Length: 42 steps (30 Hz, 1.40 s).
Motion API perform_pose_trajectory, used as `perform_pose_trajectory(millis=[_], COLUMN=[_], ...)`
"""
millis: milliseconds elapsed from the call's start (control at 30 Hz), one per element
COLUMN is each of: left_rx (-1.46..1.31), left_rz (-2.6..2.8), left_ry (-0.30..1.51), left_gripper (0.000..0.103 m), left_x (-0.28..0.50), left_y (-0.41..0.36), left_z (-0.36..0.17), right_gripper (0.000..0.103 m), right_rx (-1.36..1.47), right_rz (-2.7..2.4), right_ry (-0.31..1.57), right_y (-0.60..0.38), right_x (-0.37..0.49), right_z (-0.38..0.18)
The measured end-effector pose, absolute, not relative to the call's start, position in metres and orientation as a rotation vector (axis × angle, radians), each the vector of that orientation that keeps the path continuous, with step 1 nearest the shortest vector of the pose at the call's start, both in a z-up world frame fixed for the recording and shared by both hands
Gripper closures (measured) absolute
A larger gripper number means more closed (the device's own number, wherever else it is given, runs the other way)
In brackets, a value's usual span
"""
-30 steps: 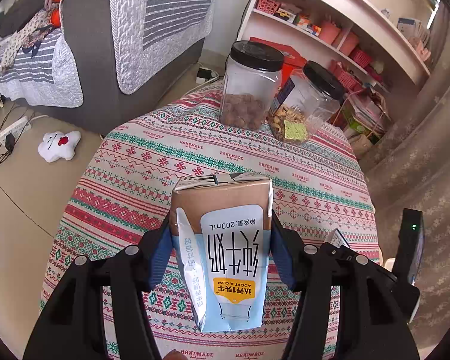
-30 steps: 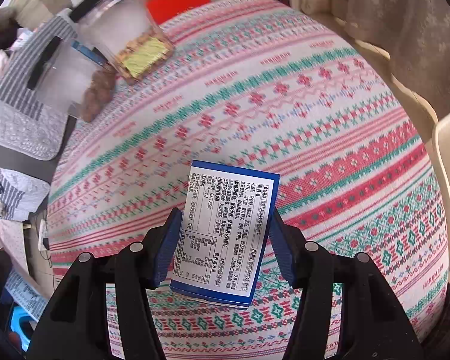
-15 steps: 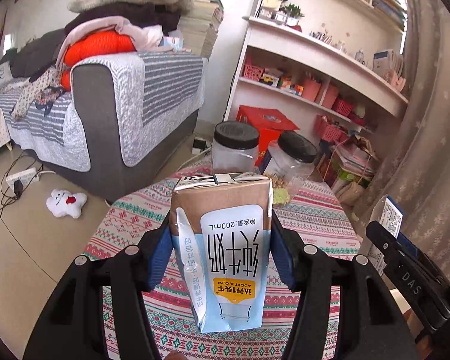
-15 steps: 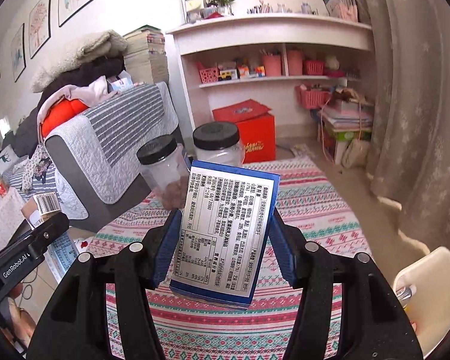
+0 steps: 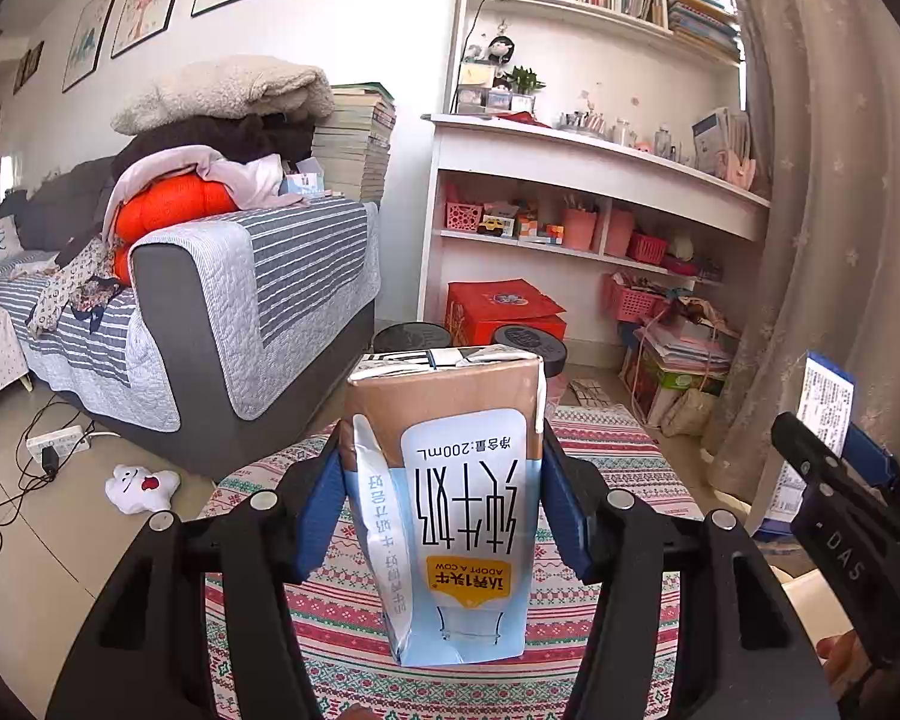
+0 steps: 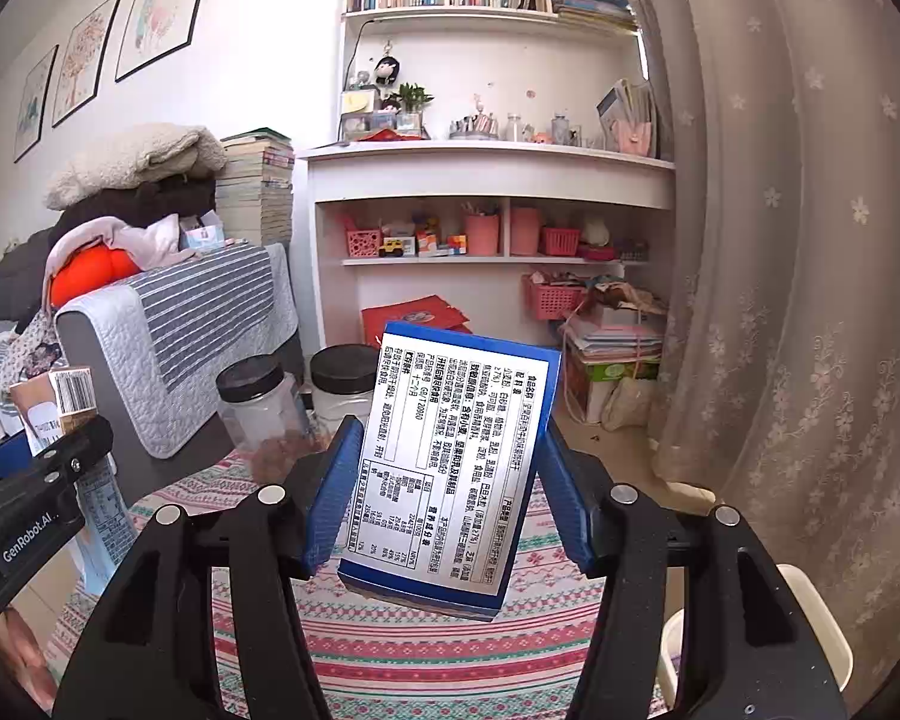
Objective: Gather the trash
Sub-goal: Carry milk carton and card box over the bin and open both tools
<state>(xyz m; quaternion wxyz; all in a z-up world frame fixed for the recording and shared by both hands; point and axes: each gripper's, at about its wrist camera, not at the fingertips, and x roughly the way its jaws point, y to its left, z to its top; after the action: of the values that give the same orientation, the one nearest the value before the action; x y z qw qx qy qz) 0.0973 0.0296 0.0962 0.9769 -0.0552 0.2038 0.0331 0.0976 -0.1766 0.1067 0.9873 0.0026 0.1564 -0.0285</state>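
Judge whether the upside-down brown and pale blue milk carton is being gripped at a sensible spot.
Yes. The left claw clamps the brown and pale blue milk carton across its two narrow side faces, about mid-height, coming from the printed front. Those faces are flat and parallel, so the blue pads sit flush. Gripping the folded end seam would likely be less secure.
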Motion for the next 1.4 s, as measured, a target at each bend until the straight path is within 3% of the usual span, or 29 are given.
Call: perform_pose_trajectory(millis=[367,567,633,700,767,867,1400], left_rx=[-0.041,0.007,0.019,0.025,0.038,0.071,-0.031], left_rz=[0.037,0.0,-0.016,-0.037,-0.063,-0.107,-0.5], left_ry=[0.428,0.438,0.449,0.46,0.464,0.453,0.519], left_gripper=[0.045,0.045,0.045,0.045,0.045,0.045,0.045], left_x=[0.099,0.099,0.101,0.102,0.101,0.098,0.097], left_y=[-0.016,-0.047,-0.057,-0.069,-0.082,-0.107,-0.296], left_z=[0.083,0.075,0.072,0.07,0.069,0.071,0.107], right_gripper=[0.048,0.047,0.042,0.024,0.016,0.009,0.007], right_rx=[0.065,0.084,0.113,0.164,0.205,0.225,0.201], right_rz=[-0.289,-0.442,-0.476,-0.497,-0.518,-0.548,-0.871], right_ry=[0.295,0.424,0.507,0.541,0.53,0.476,0.3], right_y=[-0.279,-0.34,-0.363,-0.382,-0.398,-0.417,-0.496], right_x=[0.075,0.073,0.076,0.072,0.063,0.047,-0.014], right_z=[0.121,0.104,0.091,0.08,0.077,0.082,0.102])
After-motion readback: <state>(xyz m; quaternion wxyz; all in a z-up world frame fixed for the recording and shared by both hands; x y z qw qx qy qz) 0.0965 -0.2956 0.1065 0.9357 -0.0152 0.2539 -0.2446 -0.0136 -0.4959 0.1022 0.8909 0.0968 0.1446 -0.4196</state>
